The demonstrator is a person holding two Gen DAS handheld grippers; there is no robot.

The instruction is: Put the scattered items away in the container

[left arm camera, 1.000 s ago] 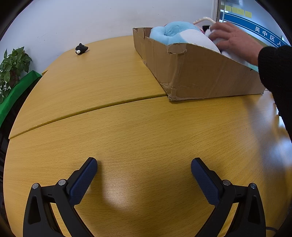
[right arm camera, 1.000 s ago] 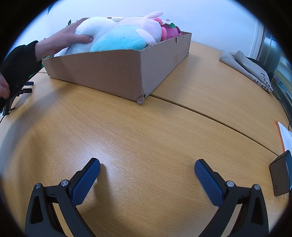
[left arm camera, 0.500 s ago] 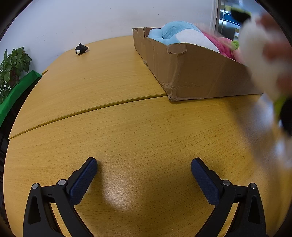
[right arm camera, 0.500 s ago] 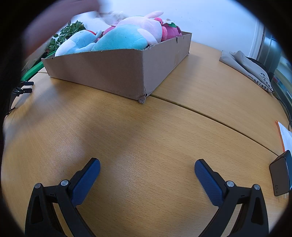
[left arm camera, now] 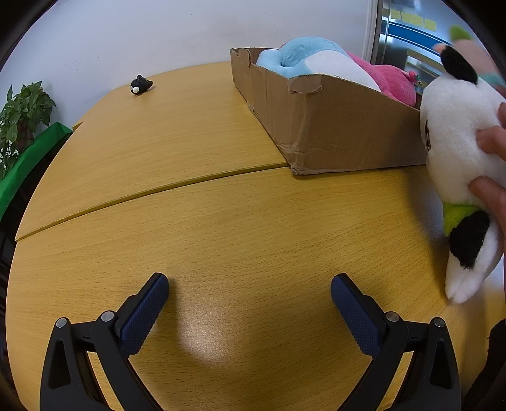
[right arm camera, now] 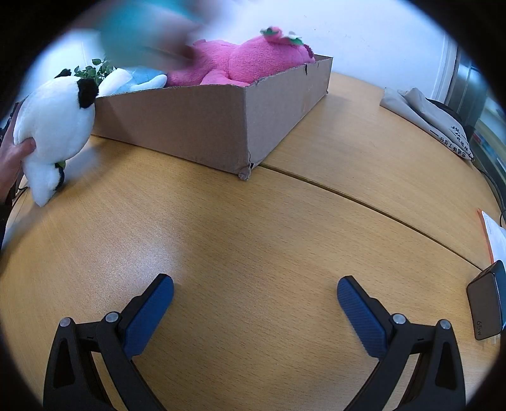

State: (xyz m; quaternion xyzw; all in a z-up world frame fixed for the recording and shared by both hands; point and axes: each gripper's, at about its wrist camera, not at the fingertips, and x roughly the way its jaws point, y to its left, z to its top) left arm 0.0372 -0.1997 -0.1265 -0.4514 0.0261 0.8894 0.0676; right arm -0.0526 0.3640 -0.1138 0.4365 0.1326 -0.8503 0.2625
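Note:
A cardboard box point(left arm camera: 341, 132) stands on the wooden table point(left arm camera: 221, 221); it also shows in the right wrist view point(right arm camera: 202, 126). It holds a blue-and-white plush point(left arm camera: 313, 60) and a pink plush point(right arm camera: 240, 60). A bare hand point(left arm camera: 490, 167) holds a white-and-black panda plush point(left arm camera: 455, 142) just above the table beside the box; the plush also shows at the left of the right wrist view point(right arm camera: 53, 126). A blurred teal plush point(right arm camera: 142, 28) moves above the box. My left gripper point(left arm camera: 249, 303) and right gripper point(right arm camera: 254, 303) are both open and empty, low over the table.
A small black toy point(left arm camera: 140, 84) lies at the table's far edge. A potted plant point(left arm camera: 22, 113) stands to the left. Folded grey cloth point(right arm camera: 427, 117), a black charger point(right arm camera: 485, 306) and papers point(right arm camera: 495, 234) lie at the right.
The hand has lifted the panda plush out of the box and brought it down beside it. Another plush is being pulled up from the box. Both grippers have stayed still.

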